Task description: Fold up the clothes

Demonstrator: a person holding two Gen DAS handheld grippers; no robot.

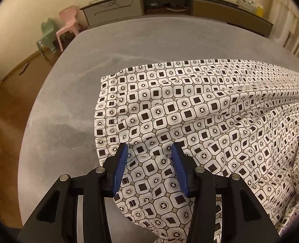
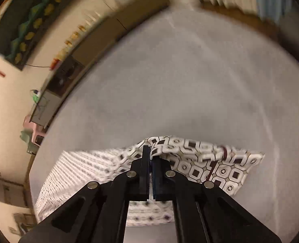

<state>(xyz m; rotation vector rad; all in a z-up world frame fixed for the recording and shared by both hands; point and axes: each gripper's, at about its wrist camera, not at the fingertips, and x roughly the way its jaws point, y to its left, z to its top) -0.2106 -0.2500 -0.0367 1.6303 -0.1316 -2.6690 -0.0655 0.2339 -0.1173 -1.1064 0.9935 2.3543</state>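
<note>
A white garment [image 1: 200, 117] printed with dark squares and small circles lies rumpled on the grey table [image 1: 109, 46]. In the left wrist view my left gripper [image 1: 149, 151] is open, its blue-padded jaws held just above the cloth near its gathered left edge. In the right wrist view my right gripper [image 2: 150, 154] is shut on a fold of the same garment [image 2: 210, 166] and holds that part lifted over the table [image 2: 189, 81]. The view is blurred by motion.
A long low sideboard [image 1: 169, 2] with dishes and cables runs along the far wall. A pink chair [image 1: 67, 24] and a green chair [image 1: 46, 34] stand at the table's far left. Wooden floor shows to the left.
</note>
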